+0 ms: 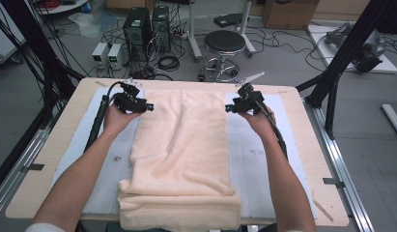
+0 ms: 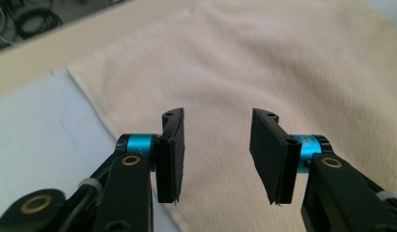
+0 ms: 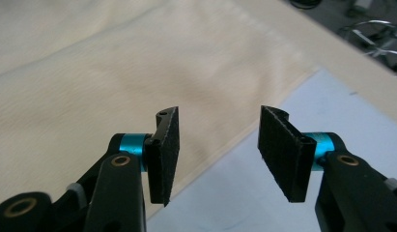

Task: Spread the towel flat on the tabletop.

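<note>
Towel lies folded lengthwise on the table. I see the left gripper and right gripper at its far corners, jaws apart, holding nothing.

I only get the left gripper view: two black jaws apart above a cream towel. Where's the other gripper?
Observer: The right gripper is at the towel's far right corner, opposite the left gripper.
Operator: Is it gripping the cloth?
Observer: No. In the right gripper view its jaws stand apart above the towel's edge, with nothing between them.
Operator: Does the towel lie flat?
Observer: Not all of it. Its folded near end forms a thick stack at the table's front edge.
</note>
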Action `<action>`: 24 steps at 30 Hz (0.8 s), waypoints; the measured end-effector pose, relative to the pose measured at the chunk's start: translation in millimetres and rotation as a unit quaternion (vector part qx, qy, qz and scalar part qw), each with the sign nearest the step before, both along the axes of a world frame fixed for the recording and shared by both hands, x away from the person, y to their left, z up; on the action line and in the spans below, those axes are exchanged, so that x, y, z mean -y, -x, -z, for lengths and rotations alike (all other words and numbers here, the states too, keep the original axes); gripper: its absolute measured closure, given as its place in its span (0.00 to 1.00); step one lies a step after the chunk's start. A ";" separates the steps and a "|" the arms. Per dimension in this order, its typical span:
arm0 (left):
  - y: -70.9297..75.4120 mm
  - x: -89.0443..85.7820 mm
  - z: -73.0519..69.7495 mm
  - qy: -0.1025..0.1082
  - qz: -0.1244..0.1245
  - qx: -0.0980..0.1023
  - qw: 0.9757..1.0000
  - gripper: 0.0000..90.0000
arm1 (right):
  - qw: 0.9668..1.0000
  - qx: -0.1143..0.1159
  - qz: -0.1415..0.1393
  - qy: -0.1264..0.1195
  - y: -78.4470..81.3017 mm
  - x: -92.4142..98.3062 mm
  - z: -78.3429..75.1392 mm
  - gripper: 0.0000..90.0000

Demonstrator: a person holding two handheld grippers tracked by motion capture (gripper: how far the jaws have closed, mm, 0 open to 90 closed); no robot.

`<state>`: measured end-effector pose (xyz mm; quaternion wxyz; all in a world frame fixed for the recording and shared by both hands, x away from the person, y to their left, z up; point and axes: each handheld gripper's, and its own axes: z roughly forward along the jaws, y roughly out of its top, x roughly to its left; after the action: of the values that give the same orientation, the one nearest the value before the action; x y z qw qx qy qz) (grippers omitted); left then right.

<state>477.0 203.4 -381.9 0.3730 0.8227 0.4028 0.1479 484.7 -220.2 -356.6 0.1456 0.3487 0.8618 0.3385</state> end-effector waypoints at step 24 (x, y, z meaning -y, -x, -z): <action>140.0 -31.7 16.7 0.044 0.084 0.033 0.995 0.54 | 0.994 0.013 -0.103 -0.040 138.1 0.2 24.6 0.50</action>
<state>337.0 235.0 -398.5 0.4329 0.8313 0.3256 0.1250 346.6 -220.4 -381.1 0.1073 0.2595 0.8768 0.3903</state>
